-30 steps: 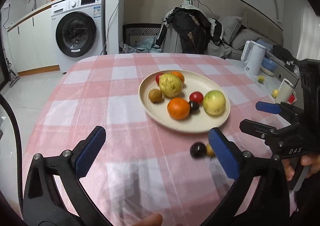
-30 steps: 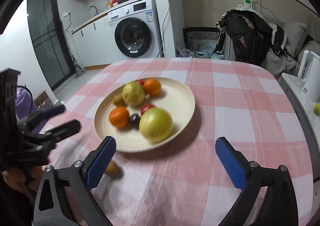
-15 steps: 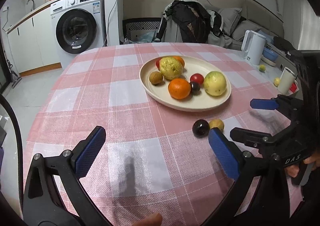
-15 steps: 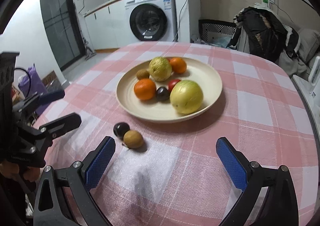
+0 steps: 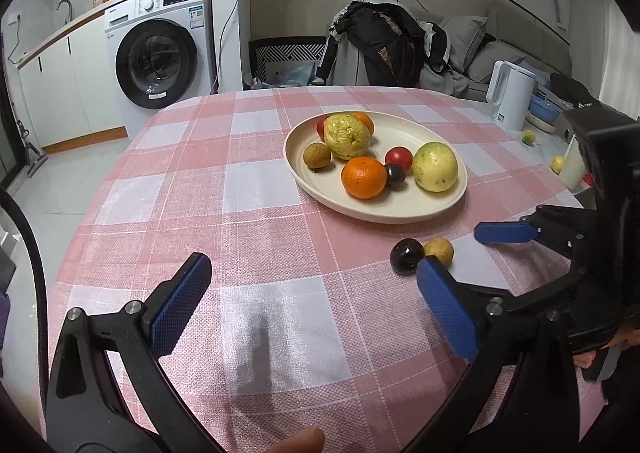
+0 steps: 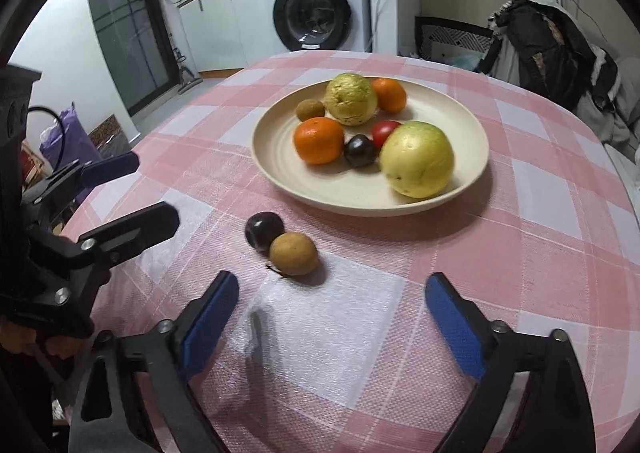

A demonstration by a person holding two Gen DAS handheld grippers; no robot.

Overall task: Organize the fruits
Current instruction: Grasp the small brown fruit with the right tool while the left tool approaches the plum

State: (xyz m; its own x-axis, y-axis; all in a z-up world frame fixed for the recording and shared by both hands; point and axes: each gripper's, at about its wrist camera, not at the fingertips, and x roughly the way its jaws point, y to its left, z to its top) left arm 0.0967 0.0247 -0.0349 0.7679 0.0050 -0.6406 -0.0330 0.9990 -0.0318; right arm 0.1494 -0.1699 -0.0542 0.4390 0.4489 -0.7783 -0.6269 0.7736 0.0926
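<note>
Seen from the right wrist, the left gripper (image 6: 120, 193) is held at the far left above the pink checked tablecloth (image 6: 540, 253), its jaws spread wide with nothing between them. Just to its right, two loose fruits are found on the cloth, touching each other: one dark plum (image 6: 264, 231) and one brown longan (image 6: 294, 253). Both are placed just ahead of the right gripper (image 6: 332, 313), nearer its left finger; its jaws are also spread wide and nothing is held.

Farther back, one cream plate (image 6: 340, 189) is set on the cloth, well apart from both grippers. Seven fruits are visible on it: one brown longan at its left, two oranges (image 6: 319, 139), one wrinkled yellow fruit (image 6: 351, 99), one dark plum, one red tomato (image 6: 383, 131), and one smooth yellow-green guava (image 6: 417, 159) at its right.
</note>
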